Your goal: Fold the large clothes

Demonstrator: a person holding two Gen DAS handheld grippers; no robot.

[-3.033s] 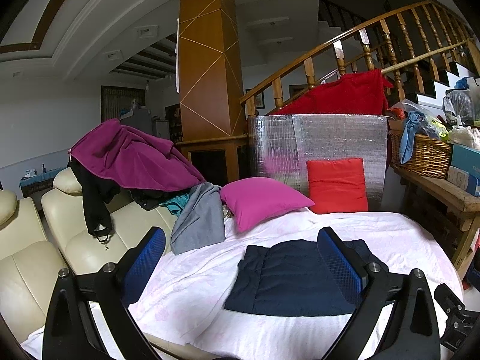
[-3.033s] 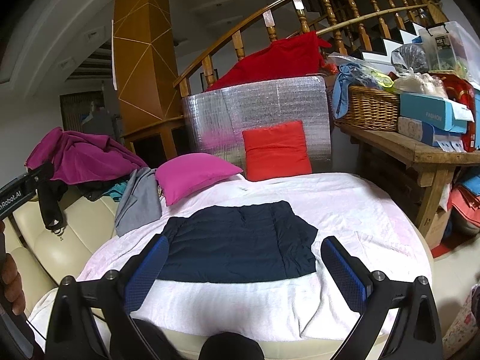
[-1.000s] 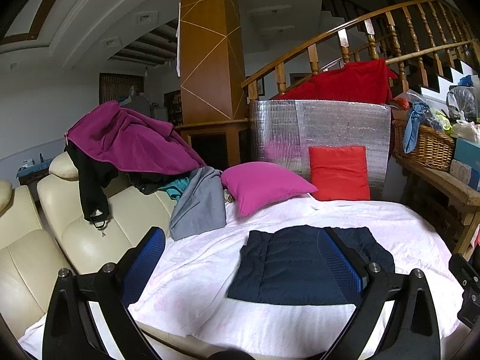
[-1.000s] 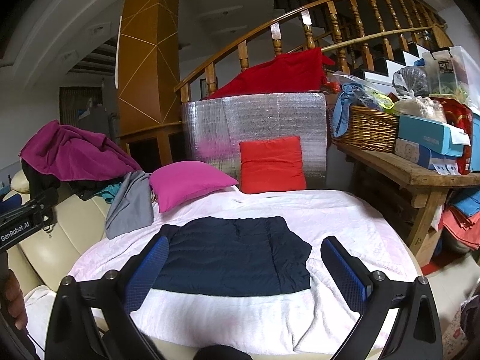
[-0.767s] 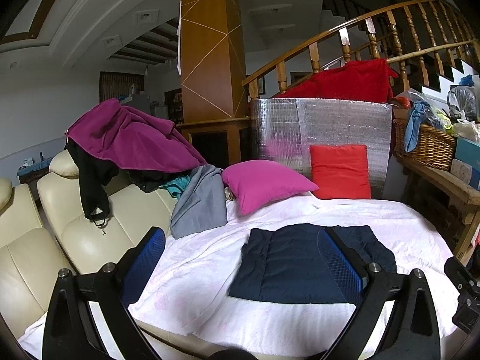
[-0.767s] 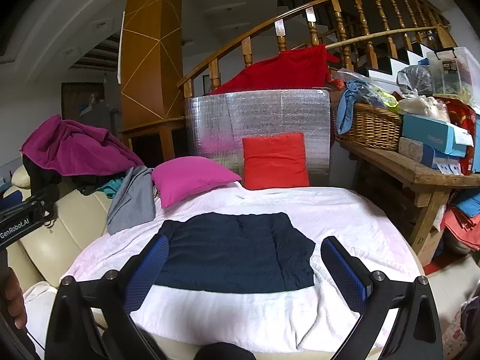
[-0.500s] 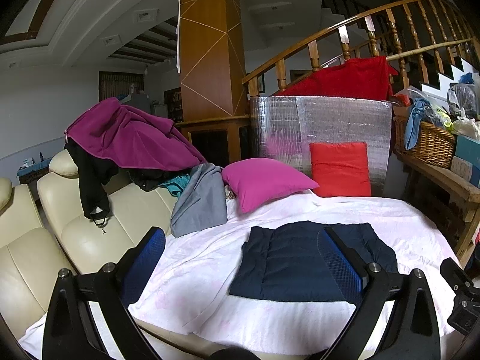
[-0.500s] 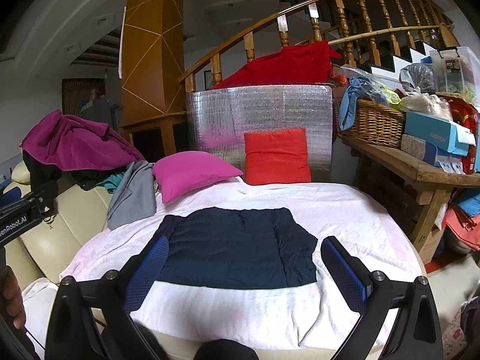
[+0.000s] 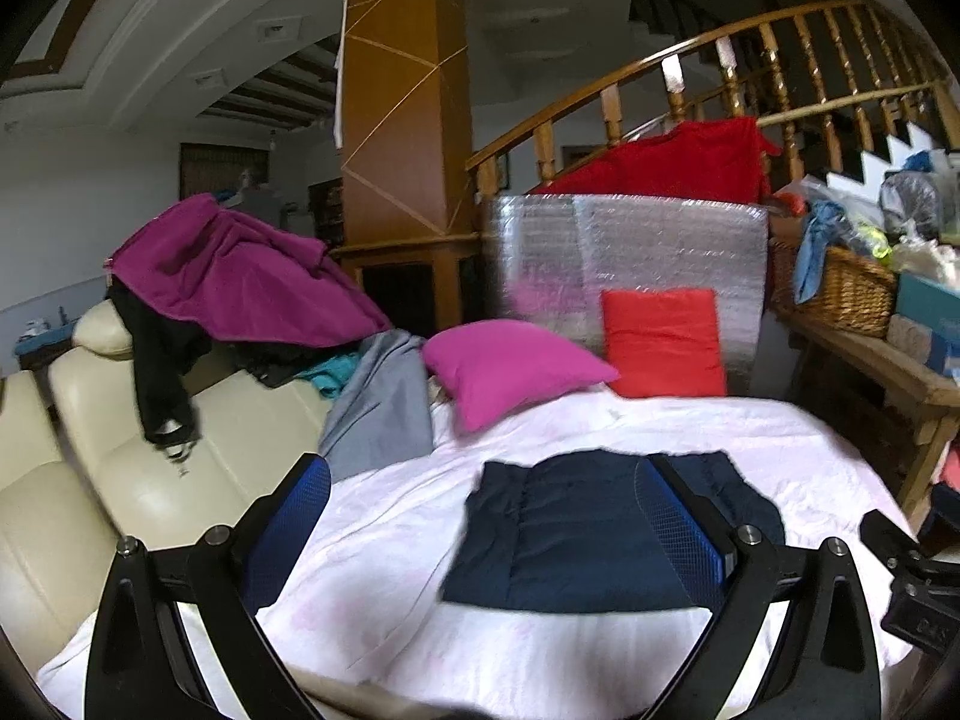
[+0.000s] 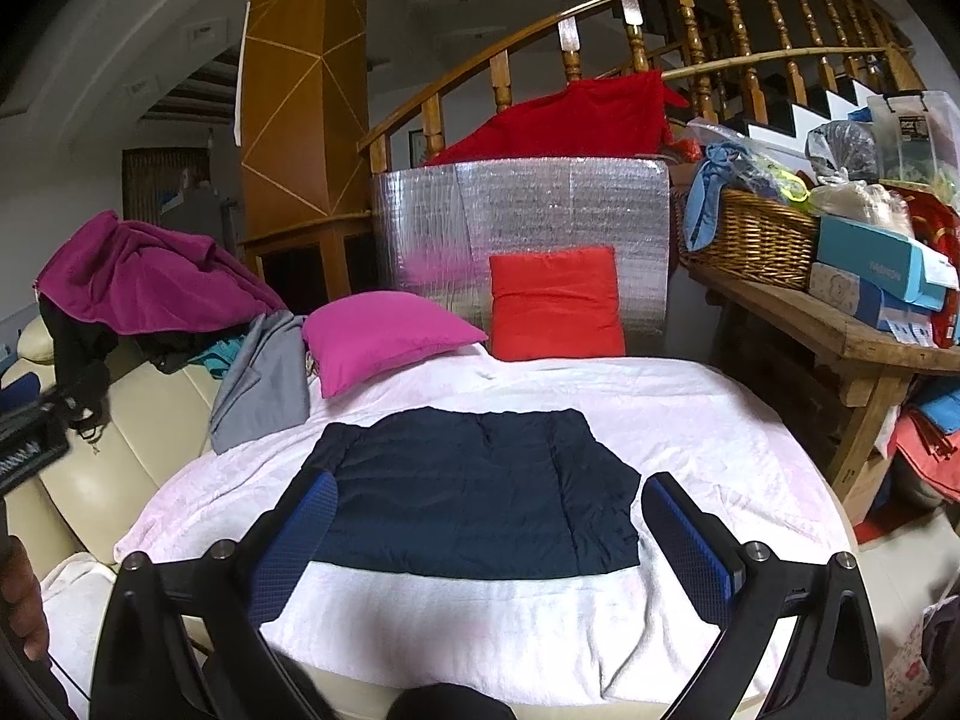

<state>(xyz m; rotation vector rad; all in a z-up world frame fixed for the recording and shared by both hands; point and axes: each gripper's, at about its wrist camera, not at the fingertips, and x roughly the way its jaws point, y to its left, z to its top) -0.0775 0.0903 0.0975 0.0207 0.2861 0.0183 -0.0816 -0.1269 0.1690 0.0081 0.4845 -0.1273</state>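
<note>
Navy quilted garment (image 10: pixel 474 492) is lying flat on the pink-sheeted bed (image 10: pixel 690 408), long axis running left-right, centred ahead of the right gripper (image 10: pixel 489 546); the left gripper (image 9: pixel 480 525) is hovering further left. Both are gaping wide, holding nothing.

Both views are dim and cool, lit softly by small recessed ceiling lights (image 9: pixel 273 30) above; the room behind the pillar (image 9: pixel 399 90) sinks into gloom. Shadows are faint and soft. The silver sheet (image 10: pixel 522 228) gives a dull sheen with a pink reflection. Fisheye bending curves the railing (image 10: pixel 600 6) and blackens the corners. The left view is smeared by motion blur, worst along its right and bottom edges; the right view is sharper.
</note>
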